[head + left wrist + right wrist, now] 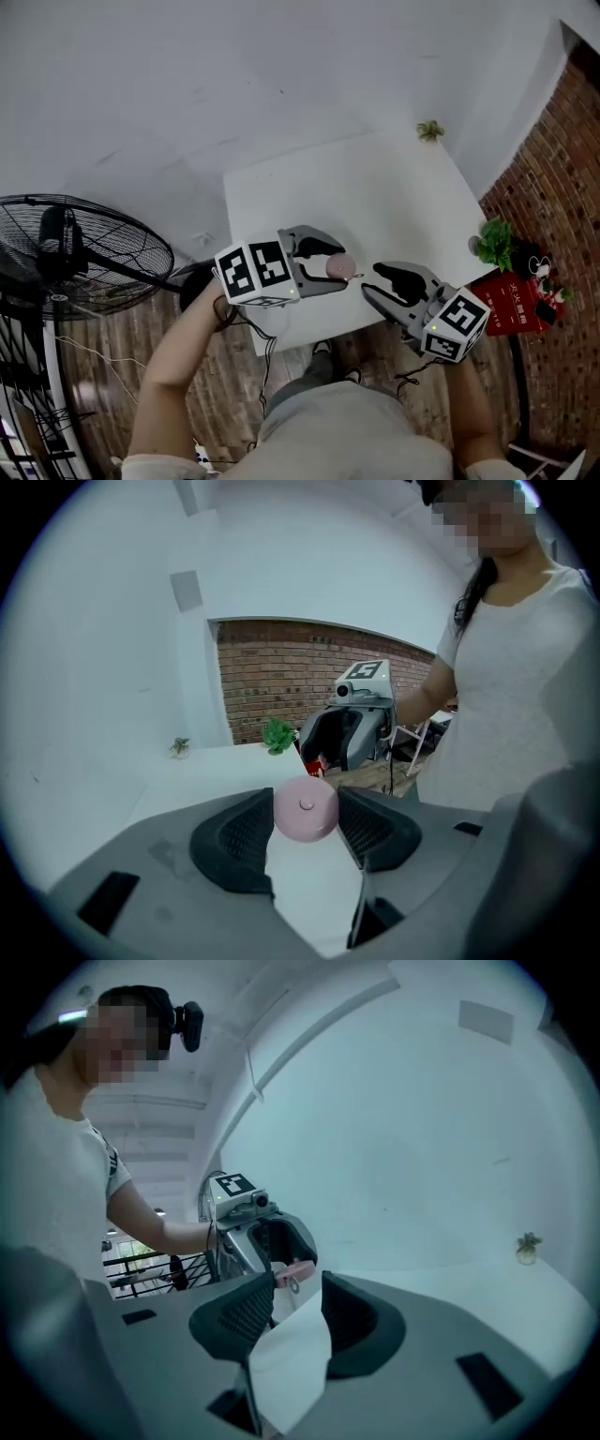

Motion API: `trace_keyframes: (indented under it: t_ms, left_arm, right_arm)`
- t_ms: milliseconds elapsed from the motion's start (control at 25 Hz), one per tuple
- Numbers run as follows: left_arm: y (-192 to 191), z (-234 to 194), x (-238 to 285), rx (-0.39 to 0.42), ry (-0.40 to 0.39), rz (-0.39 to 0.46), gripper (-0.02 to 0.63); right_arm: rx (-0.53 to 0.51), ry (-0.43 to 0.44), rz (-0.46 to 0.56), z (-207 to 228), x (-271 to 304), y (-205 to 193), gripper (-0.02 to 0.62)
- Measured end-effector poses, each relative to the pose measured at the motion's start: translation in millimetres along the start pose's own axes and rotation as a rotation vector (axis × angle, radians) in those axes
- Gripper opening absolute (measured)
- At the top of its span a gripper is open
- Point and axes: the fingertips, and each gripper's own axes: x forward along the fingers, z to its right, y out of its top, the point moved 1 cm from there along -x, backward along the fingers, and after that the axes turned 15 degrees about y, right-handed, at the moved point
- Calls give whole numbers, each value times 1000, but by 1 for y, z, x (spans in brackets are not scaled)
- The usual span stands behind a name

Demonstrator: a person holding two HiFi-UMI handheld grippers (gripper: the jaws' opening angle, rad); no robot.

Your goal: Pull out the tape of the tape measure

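Torso in a pale grey shirt (347,427) sits at the bottom of the head view, bare forearms reaching forward. Left gripper (328,265) is clamped wide on a small round pink tape measure (306,810), one pad on each side, held above the near edge of the white square table (394,187). Its pull tab faces the right gripper (371,280), just beside it, jaws apart with nothing between the pads. Beyond: small potted plant (430,130) at the table's far corner, black pedestal fan (75,248) left, green plant (494,242) and red box (511,305) right, by the brick wall (562,159)
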Motion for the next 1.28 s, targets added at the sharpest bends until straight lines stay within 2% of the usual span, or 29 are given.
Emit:
trace_keyframes:
  t_ms: [200,400,520,720,1000,1280]
  left_arm:
    - [12,0,-8,45,-1,10,218]
    - [19,4,-17,57,-23,29,218]
    - [24,6,-19,66,-27,32,218]
    - [27,10,-22,75,-21,38,218]
    - [27,10,-21,79,-15,22,218]
    - [17,7,-18,32,-29,1,218]
  right_arm:
    - [-48,99,-46,-8,7,13,117]
    - [-64,137,-80,-16,15,16,72]
    - [-63,146,-74,-19,13,19,34]
    - [-55,158,-58,-25,11,21,11]
    - [-51,147,-47,-25,8,22,8]
    - [-21,112,-20,-20,-10,20,8]
